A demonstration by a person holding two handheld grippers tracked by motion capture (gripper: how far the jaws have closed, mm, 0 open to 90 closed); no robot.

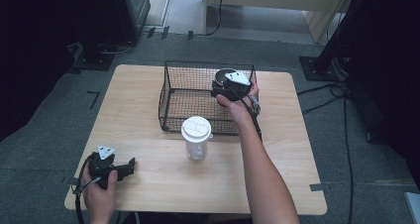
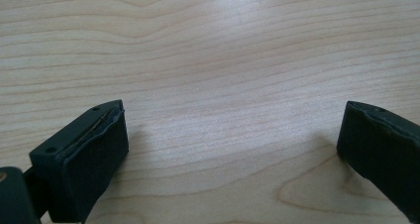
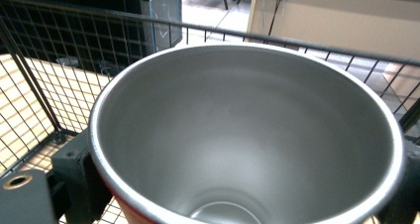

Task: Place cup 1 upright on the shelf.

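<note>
My right gripper (image 1: pixel 229 85) reaches into the black wire basket (image 1: pixel 208 63) at the back of the table, near its right rear corner. It is shut on a steel cup (image 3: pixel 247 135) with a red outside, upright and empty, one finger (image 3: pixel 74 177) on each side of the wall. The basket's mesh (image 3: pixel 49 60) rises close behind the cup. My left gripper (image 1: pixel 130 165) lies on the wooden table (image 1: pixel 158 189) at the front left. In the left gripper view it (image 2: pixel 233 122) stands open, with bare wood between the pads.
A clear plastic cup with a white lid (image 1: pixel 196 137) stands upright mid-table, just in front of the basket. Grey carpet, cables and dark stands surround the table.
</note>
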